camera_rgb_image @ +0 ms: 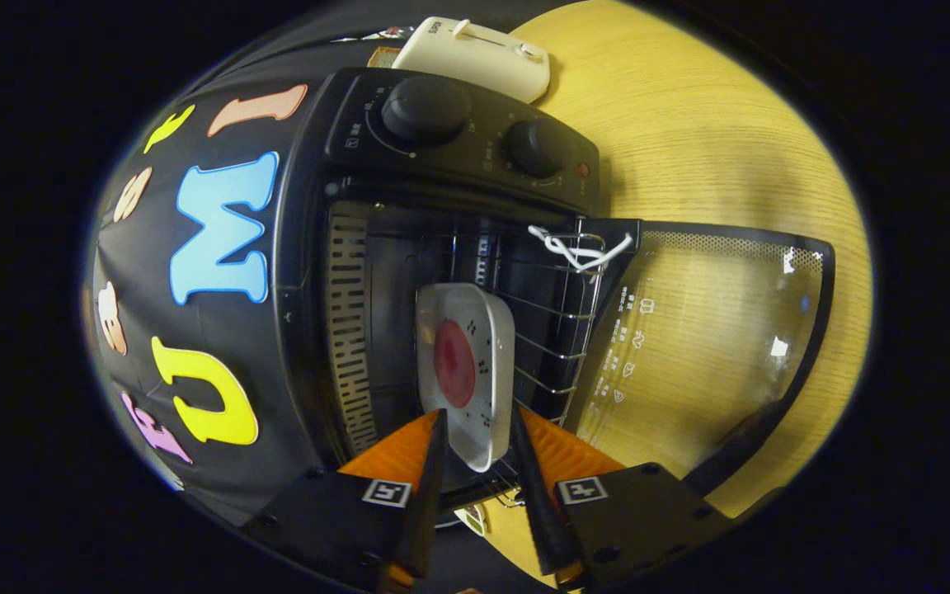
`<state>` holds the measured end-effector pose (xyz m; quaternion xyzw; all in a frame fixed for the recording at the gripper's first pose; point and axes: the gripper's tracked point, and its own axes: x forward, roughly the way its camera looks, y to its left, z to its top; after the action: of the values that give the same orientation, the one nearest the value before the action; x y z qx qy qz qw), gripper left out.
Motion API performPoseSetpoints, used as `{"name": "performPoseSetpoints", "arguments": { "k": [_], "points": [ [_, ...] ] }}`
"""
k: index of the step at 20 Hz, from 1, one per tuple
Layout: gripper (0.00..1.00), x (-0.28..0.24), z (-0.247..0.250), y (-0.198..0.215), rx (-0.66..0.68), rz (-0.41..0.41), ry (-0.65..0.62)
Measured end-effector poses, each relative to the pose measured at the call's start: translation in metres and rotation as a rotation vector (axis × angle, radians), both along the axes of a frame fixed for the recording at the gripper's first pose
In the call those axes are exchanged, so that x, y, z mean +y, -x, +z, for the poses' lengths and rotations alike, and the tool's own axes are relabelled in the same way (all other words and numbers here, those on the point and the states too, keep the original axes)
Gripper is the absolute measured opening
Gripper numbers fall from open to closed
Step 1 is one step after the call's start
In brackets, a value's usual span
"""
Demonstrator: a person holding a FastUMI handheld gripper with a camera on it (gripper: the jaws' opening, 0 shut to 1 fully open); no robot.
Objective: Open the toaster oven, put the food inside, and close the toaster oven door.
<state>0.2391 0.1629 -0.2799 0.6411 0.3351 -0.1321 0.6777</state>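
White plate (475,363): carries a round pink slice of food (453,363), sits on the wire rack (557,318) inside the toaster oven (450,140).
Jaws of the gripper (479,437): partly open, one finger on each side of the plate's near edge; whether they press it, I cannot tell.
Oven door (706,330): swung fully open over the wooden surface (689,124).
Beyond the oven: a cream toaster (475,58).

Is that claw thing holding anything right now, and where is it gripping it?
Yes: the gripper pinches the white plate by its near rim, one finger on each side, with the plate inside the open toaster oven.
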Motion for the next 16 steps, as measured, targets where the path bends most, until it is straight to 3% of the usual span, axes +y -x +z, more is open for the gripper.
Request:
{"name": "performPoseSetpoints", "arguments": {
  "k": [2,3,9,16],
  "points": [
    [0.93,-0.001,0.009,0.008,-0.017,0.052,0.042],
    [0.98,-0.001,0.013,0.013,-0.027,0.079,0.075],
    [0.98,-0.005,0.035,0.050,-0.099,0.305,0.352],
    [0.98,0.000,0.035,0.104,-0.125,0.523,0.545]
  ]
}}
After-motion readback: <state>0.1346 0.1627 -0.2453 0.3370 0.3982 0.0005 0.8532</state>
